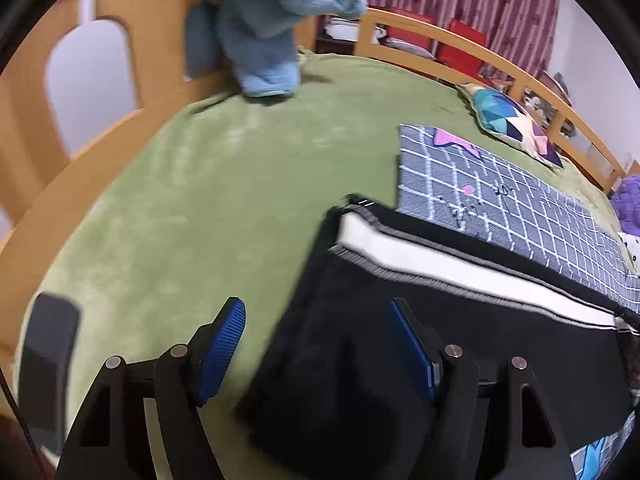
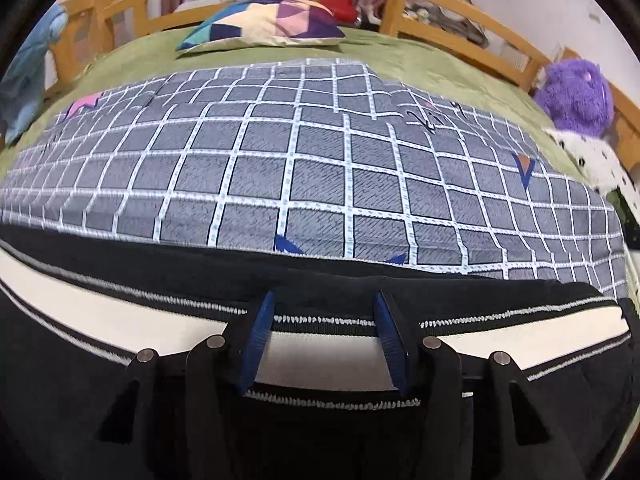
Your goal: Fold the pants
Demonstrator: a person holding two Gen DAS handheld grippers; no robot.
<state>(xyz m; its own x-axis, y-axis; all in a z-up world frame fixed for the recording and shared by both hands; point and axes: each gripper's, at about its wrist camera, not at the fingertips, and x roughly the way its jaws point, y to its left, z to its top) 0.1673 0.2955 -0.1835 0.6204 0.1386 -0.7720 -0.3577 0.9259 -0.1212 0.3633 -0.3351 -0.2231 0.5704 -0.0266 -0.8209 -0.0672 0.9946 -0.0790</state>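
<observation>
Seen only in the left wrist view: a light blue fleece garment (image 1: 276, 28) hanging at the top centre over the wooden bed frame (image 1: 120, 12), dark red curtains (image 1: 480, 4) at the upper right, and a wide bare stretch of the green plush blanket (image 1: 192, 208) filling the left half of the frame. Also there, a dark grey flat object (image 1: 48, 364) at the lower left edge, too blurred to identify.

Seen only in the right wrist view: a purple fluffy plush toy (image 2: 576, 96) at the right edge, with a white cloth with black dots (image 2: 596, 160) just below it. Filling the middle of this frame, a grey quilt with white grid lines (image 2: 304, 160); at the top centre, a cushion with coloured geometric shapes (image 2: 264, 24) lying on the blanket.

Black pants with a white side stripe (image 1: 352, 360) lying flat across the lower part of both frames, just beside the near edge of the grey quilt.

Left gripper (image 1: 316, 350): blue-padded fingers (image 1: 222, 352) wide apart, holding nothing, one over the green blanket and the other over the black fabric at the end of the pants.

Right gripper (image 2: 322, 344): fingers partly apart, clamping nothing, positioned over the white stripe of the pants; whether touching the fabric, cannot tell.
</observation>
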